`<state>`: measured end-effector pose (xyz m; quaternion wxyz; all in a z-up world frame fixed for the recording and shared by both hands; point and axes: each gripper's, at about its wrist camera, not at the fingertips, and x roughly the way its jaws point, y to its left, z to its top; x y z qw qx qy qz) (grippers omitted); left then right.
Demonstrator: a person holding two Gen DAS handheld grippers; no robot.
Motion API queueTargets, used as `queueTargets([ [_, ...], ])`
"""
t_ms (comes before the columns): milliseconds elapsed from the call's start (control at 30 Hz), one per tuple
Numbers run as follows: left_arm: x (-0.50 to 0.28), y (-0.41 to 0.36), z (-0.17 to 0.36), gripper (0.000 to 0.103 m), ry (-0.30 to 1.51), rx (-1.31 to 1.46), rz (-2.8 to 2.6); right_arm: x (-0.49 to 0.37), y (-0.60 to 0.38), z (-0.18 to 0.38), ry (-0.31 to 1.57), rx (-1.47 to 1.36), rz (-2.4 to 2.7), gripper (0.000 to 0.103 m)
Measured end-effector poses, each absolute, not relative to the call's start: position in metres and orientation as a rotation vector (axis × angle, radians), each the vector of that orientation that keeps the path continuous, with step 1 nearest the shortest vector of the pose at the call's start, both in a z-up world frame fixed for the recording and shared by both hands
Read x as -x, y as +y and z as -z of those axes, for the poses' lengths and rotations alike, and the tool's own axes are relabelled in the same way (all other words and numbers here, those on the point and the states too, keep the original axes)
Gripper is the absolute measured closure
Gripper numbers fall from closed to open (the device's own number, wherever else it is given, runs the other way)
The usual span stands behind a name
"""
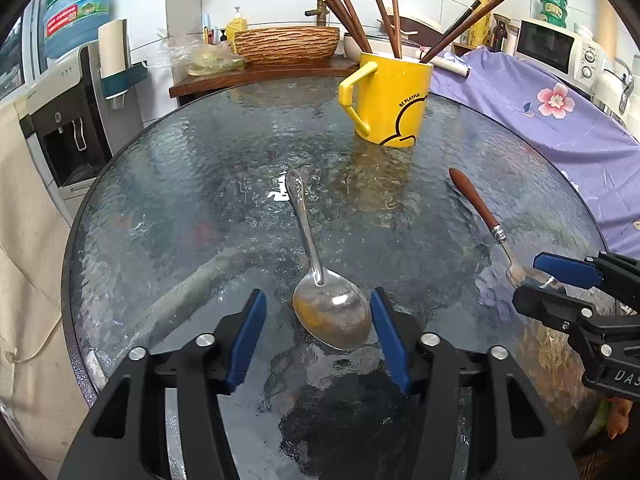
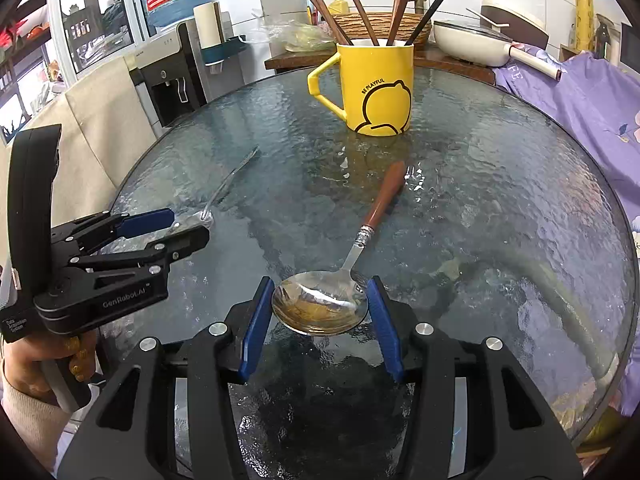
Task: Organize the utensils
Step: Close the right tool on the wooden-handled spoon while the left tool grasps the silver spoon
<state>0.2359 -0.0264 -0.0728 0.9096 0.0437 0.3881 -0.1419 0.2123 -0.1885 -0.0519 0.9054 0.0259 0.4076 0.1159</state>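
Note:
On the round glass table [image 1: 180, 180] lies an all-metal spoon [image 1: 332, 316], its handle pointing away from me. Its bowl sits between the blue pads of my left gripper [image 1: 318, 294]. The right pad is at the bowl's rim and a gap shows on the left side, so the gripper is open. A wooden-handled spoon [image 2: 384, 196] has its bowl between the pads of my right gripper [image 2: 320, 282], and both pads press on the rim. A yellow mug [image 2: 380, 88] holding several chopsticks [image 2: 320, 0] stands behind both spoons. From the other view, each gripper shows from the side: right gripper [image 1: 536, 280], left gripper [image 2: 188, 224].
A purple flowered cloth [image 1: 540, 112] drapes over the table's right edge. A water dispenser [image 1: 68, 120] stands left of the table. Behind it a wooden counter carries a woven basket [image 1: 286, 42] and a white pan [image 2: 480, 36]. A person's hand [image 2: 24, 360] holds the left gripper's handle.

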Motion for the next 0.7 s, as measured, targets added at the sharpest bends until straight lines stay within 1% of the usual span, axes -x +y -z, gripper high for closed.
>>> queueTargets([
  [133,-0.237,-0.022,0.072,0.063,0.799,-0.047,0.304,-0.211,-0.189,0.05,0.832,-0.039,-0.235,0.055],
  [200,-0.236,-0.021,0.071,0.066,0.798,-0.042,0.307,-0.21,-0.19,0.049,0.825,-0.031,-0.234,0.055],
  [700,-0.225,-0.017,0.046,0.066,0.705,-0.051,0.307,-0.208,-0.195,0.038,0.8,-0.015,-0.252,0.055],
])
